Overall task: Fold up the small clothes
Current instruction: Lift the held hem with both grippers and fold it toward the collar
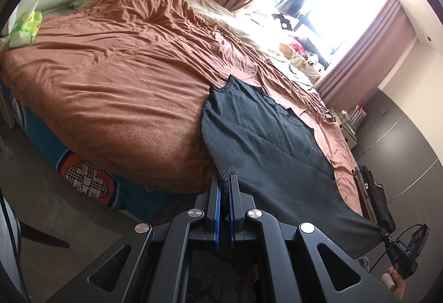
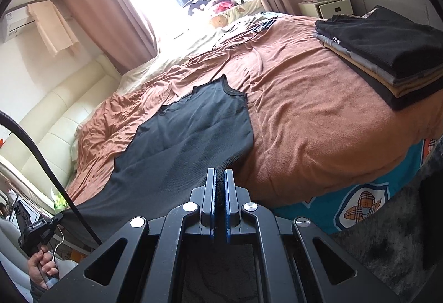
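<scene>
From the left wrist view, the left gripper has its jaws pinched on one bottom corner of a black top, which lies flat on a rust-brown blanket with its hem pulled off the near edge of the bed. At the far right of this view the right gripper holds the other hem corner, a hand below it. From the right wrist view, the right gripper is likewise clamped on mesh fabric at the hem, and the top stretches away to its neckline up the bed. A stack of folded clothes sits well apart at the right; the left gripper shows at the lower left. My worry: each grip takes only a thin bite of cloth, so an uneven lift could slip a corner free. The loose blanket might also bunch and drag under the top, skewing the fold.
</scene>
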Motion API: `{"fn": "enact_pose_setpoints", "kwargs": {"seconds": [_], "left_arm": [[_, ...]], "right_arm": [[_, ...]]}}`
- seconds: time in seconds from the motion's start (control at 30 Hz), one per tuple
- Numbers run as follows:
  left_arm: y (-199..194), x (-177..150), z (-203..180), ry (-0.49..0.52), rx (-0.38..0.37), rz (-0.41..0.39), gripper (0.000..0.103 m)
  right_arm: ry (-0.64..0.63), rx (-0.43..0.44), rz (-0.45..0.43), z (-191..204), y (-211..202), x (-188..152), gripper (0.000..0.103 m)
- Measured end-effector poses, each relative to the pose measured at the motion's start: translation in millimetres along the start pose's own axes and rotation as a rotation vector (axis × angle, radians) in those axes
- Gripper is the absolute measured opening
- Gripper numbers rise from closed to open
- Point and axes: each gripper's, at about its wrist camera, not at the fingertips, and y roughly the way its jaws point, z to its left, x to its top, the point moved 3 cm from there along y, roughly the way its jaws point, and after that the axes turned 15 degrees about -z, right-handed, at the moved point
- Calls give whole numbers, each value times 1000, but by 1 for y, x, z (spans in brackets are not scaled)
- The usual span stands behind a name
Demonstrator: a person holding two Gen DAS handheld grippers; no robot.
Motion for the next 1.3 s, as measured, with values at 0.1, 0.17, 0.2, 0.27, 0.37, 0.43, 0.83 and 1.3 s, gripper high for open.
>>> {"fn": "enact_pose_setpoints", "kwargs": {"seconds": [0.1, 0.17, 0.2, 0.27, 0.37, 0.43, 0.83, 1.3], "left_arm": [[6, 14, -7, 8, -10, -14, 4], [13, 24, -13, 19, -19, -20, 4], [16, 29, -16, 26, -23, -25, 4], [23, 39, -22, 34, -32, -38, 4], [35, 54, -29, 42, -40, -56, 4], [42, 63, -32, 40, -42, -69, 4], [89, 111, -44, 48, -31, -112, 4], [163, 136, -56, 87, 5, -55, 4]], "right_arm": [[-12, 9, -15, 7, 9, 10, 1], [-16, 11, -23, 10, 18, 16, 1], [-17, 12, -25, 10, 22, 19, 1], [-21, 18, -29, 15, 32, 25, 1], [-37, 17, -34, 19, 46, 33, 1], [-38, 17, -37, 21, 57, 40, 1], [-31, -11, -78, 27, 121, 75, 1], [-34, -37, -54, 31, 215, 101, 1]]}}
